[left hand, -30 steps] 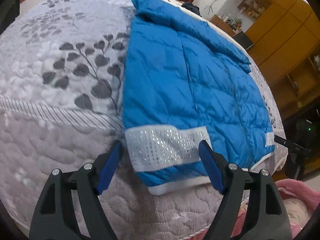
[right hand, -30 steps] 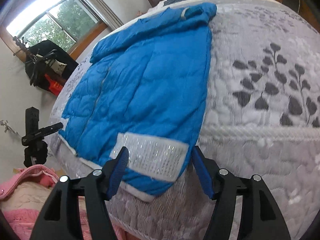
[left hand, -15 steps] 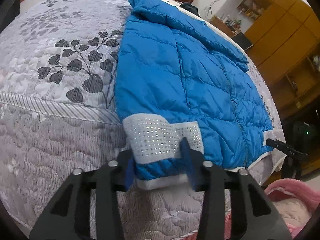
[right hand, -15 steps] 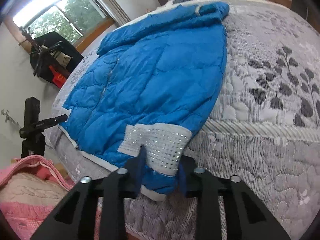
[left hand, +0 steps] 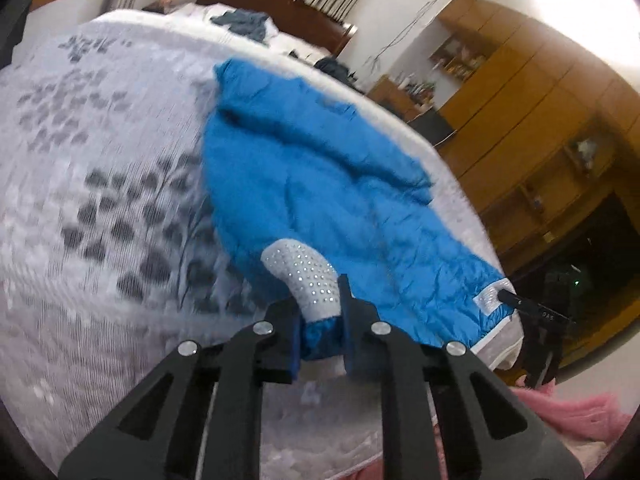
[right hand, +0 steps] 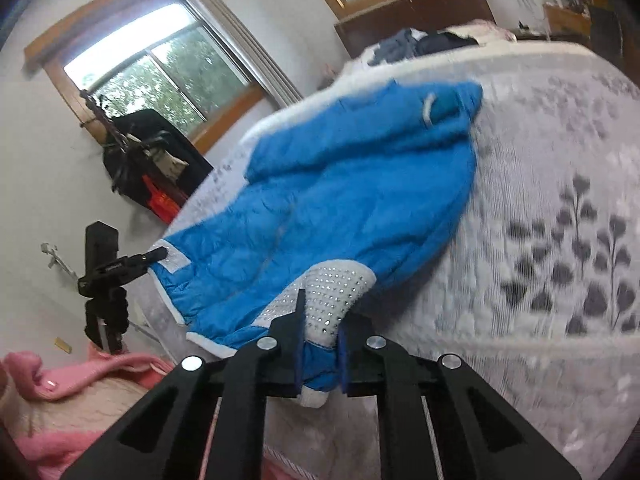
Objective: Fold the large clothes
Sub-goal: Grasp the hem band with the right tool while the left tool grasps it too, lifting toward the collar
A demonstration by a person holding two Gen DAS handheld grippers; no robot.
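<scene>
A blue quilted jacket (left hand: pixel 320 184) lies spread on a grey leaf-patterned bed (left hand: pixel 100 160). In the left wrist view my left gripper (left hand: pixel 318 300) is shut on a hem corner with a silver studded band (left hand: pixel 304 268), which arches up off the bed. In the right wrist view the jacket (right hand: pixel 340 200) stretches away toward the headboard. There my right gripper (right hand: pixel 322 316) is shut on a hem corner with a studded band (right hand: pixel 332 292), also raised off the bed (right hand: pixel 560 160). Neither view shows the other gripper.
A black camera stand (left hand: pixel 536 312) (right hand: pixel 104 264) stands by the bed at the jacket's other hem corner. A pink blanket (left hand: pixel 560 416) (right hand: pixel 60 392) lies below it. Dark clothes (left hand: pixel 240 24) (right hand: pixel 420 44) sit near the headboard. Wooden cabinets (left hand: pixel 540 100) line one wall.
Both grippers went from open around the studded hem corners to shut on them. They have since lifted the hem off the bed, and both views are now motion-blurred.
</scene>
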